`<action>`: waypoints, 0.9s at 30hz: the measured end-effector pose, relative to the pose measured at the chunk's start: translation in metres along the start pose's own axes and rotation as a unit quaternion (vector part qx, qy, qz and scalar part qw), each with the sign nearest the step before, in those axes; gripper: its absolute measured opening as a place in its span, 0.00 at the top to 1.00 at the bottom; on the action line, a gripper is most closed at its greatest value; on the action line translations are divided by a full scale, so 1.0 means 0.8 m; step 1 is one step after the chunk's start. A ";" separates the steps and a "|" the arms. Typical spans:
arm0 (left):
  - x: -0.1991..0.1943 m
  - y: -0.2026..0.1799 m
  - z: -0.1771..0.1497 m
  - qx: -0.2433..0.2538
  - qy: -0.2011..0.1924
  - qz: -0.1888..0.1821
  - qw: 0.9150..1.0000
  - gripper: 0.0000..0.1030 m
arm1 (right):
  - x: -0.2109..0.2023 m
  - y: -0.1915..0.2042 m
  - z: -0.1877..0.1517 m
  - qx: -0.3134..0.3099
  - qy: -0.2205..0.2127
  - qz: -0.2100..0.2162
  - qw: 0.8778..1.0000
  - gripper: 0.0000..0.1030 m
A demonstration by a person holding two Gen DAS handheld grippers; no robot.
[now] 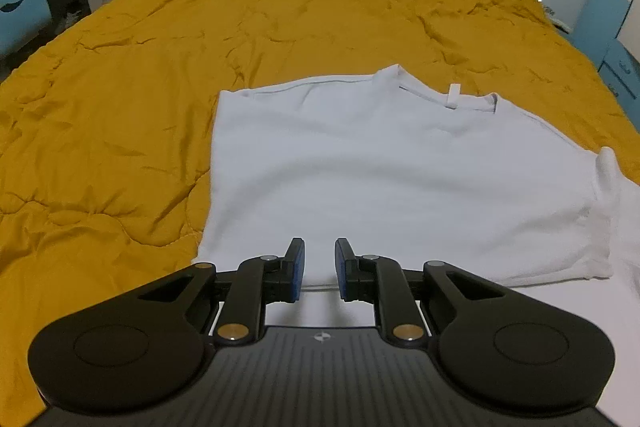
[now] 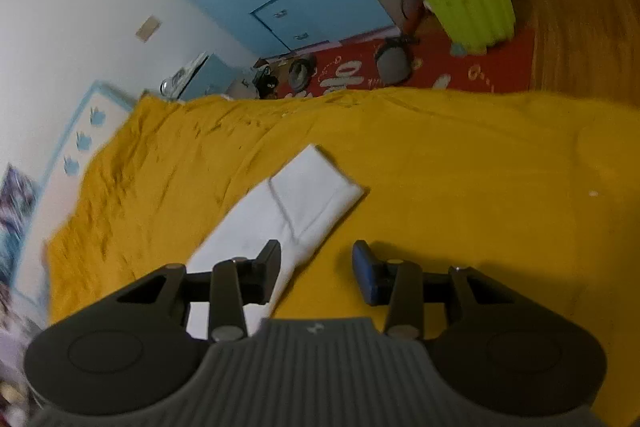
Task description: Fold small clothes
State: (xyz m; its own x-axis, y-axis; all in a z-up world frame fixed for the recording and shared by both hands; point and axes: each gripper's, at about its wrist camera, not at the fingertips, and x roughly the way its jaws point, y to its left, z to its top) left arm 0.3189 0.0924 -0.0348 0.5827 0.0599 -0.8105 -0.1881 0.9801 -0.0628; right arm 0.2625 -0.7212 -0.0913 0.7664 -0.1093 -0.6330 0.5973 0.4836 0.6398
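Standing by the bed, I see the left gripper (image 1: 319, 269) tipped steeply down over the near hem of the white T-shirt (image 1: 400, 183), its blue-padded jaws only a narrow gap apart with nothing pinched between them; white cloth shows through the gap. The shirt lies flat on the mustard quilt (image 1: 120, 131), collar away from the gripper, its left side already folded in to a straight edge, while the right sleeve (image 1: 612, 183) sticks up in a crumpled ridge and runs off the picture's edge. The right gripper (image 2: 316, 273) is tilted less sharply and rolled, so the room appears slanted in its view; its jaws stand moderately wide and empty, above the quilt (image 2: 460, 187) just beside the shirt (image 2: 280, 211), which here shows as a long folded strip. The strip's near end is hidden behind the gripper's left finger and body. This view is smeared by blur, so the floor clutter beyond the bed is hard to make out.
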 end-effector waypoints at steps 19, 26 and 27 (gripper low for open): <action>-0.022 0.031 -0.005 -0.038 -0.022 -0.011 0.999 0.81 | -0.049 0.201 -0.007 -0.206 -0.078 0.026 0.975 1.00; -0.055 0.075 0.004 -0.062 -0.054 -0.033 0.996 0.81 | -0.149 0.427 -0.105 -0.322 -0.092 0.147 0.931 1.00; -0.061 0.082 0.005 -0.067 -0.060 -0.038 0.995 0.81 | -0.161 0.456 -0.125 -0.334 -0.089 0.166 0.924 1.00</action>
State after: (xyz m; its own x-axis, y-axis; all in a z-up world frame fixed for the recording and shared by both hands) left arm 0.2814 0.1544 0.0033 0.6876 0.0156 -0.7260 -0.2381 0.9493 -0.2051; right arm 0.3581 -0.4441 0.1801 0.9430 0.0296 -0.3314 0.0886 0.9377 0.3361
